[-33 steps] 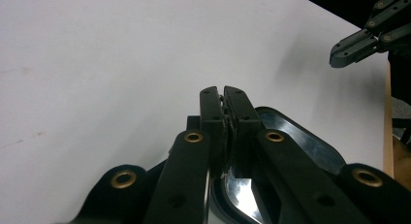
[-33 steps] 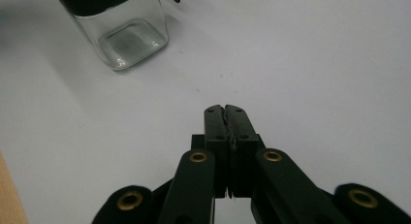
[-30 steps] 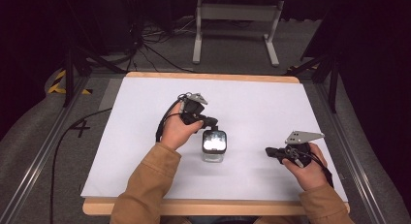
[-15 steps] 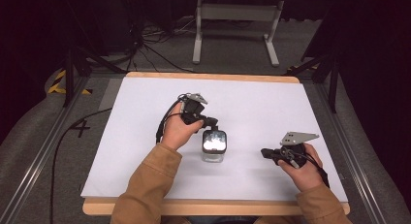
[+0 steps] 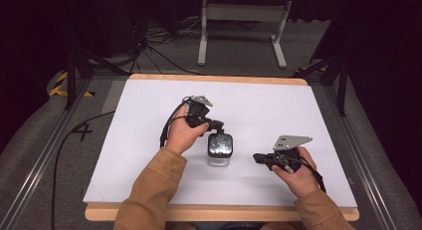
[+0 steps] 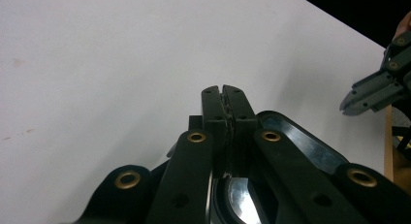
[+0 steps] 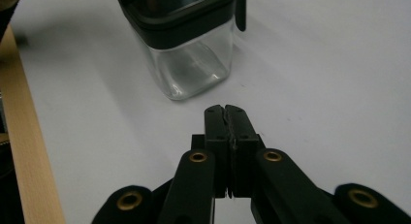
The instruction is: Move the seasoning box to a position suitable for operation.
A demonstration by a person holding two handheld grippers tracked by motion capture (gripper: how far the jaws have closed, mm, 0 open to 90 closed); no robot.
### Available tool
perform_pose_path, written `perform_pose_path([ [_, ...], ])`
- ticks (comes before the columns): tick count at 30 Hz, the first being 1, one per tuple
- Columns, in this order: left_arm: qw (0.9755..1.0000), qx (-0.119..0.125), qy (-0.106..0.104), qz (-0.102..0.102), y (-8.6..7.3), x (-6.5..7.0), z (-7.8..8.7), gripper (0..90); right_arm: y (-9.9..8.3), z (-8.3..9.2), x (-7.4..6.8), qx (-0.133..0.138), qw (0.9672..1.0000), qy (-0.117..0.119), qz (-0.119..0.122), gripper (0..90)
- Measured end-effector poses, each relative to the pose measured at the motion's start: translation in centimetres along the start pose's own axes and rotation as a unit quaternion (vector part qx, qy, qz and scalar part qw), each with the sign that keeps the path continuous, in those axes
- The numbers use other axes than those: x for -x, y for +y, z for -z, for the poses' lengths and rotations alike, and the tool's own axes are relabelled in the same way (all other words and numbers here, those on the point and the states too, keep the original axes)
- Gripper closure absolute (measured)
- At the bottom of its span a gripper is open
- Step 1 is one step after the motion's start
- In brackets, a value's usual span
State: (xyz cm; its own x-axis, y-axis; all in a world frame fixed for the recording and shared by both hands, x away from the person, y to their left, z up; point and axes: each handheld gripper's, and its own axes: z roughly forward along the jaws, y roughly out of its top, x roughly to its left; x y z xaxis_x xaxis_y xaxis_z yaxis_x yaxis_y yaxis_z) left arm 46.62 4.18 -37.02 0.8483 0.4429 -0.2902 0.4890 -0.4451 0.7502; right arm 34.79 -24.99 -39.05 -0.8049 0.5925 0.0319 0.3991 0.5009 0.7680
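The table [image 5: 149,140], covered with a white sheet, carries one item: a clear square jar [image 5: 219,150] with a black-rimmed lid, standing upright near the centre of the sheet, slightly toward the person's side. In the right gripper view the jar body [image 7: 191,64] appears empty and the lid is seated on it.

Progress, as judged from these views: the work is at an early stage. The lid is on, the jar stands on the sheet, and neither gripper has a hold on it. Gripping the jar or its lid remains to be done.

Left gripper [image 5: 216,125]: it sits over the far edge of the jar lid. In the left gripper view its jaws are pressed together with nothing between them, and the lid surface [image 6: 291,136] lies just beneath the linkage. Whether the tips touch the lid cannot be determined.

Right gripper [image 5: 256,158]: it is level with the sheet, to the right of the jar and pointing at it, near but apart. In the right gripper view its jaws are fully closed and empty, aimed at the lower jar wall.
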Motion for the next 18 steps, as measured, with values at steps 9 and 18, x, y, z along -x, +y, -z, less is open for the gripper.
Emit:
perform_pose_path([
  [9, 1.0000, 0.003, 0.000, 0.000, -0.1, -0.1, 0.0, 89.2, 1.7, -1.9, -1.6, 0.012, 0.9992, 0.032, 0.021, 89.6],
  [18, 1.0000, 0.004, 0.003, -0.006, -0.1, 0.0, 0.0, 89.3, 2.3, -3.1, -2.5, 0.033, 0.9981, 0.044, 0.028, 89.7],
])
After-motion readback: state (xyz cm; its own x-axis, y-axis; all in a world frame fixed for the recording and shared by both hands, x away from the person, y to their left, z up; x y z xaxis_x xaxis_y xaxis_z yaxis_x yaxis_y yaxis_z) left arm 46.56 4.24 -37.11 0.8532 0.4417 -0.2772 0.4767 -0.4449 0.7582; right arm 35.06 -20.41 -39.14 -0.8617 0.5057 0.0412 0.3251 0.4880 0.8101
